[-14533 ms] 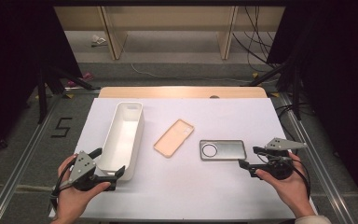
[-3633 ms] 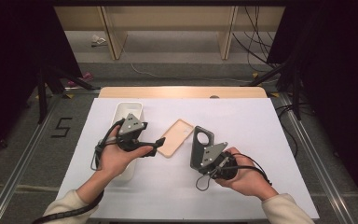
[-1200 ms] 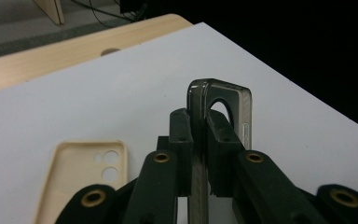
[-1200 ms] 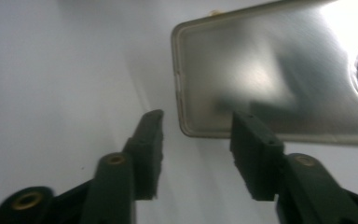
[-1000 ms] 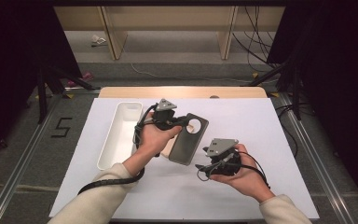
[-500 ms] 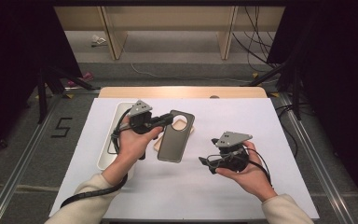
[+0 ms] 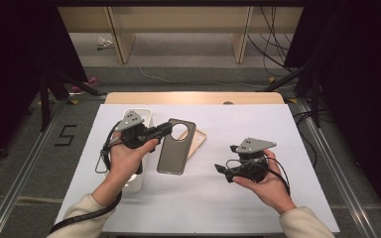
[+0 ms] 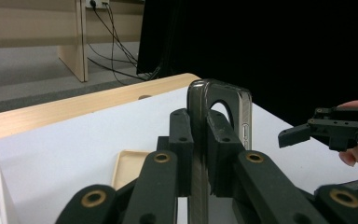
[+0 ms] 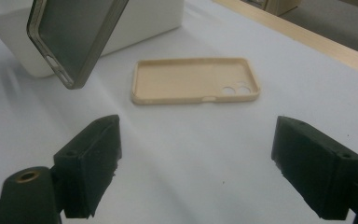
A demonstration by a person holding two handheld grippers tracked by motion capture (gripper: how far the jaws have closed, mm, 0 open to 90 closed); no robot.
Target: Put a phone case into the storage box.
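My left gripper (image 7: 164,130) pinches the dark phone case (image 7: 175,147) above the table; my right gripper (image 7: 224,171) has just spread wide, holding nothing.

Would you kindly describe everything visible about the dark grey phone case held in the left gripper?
The dark grey phone case is a thin, glossy, translucent-looking shell with rounded corners, a large round camera cutout near its top and small side slots. The left gripper clamps its upper edge, holding it lifted off the white table, hanging tilted over the beige phone case beside the white tray. Only the gripper's pads touch it.
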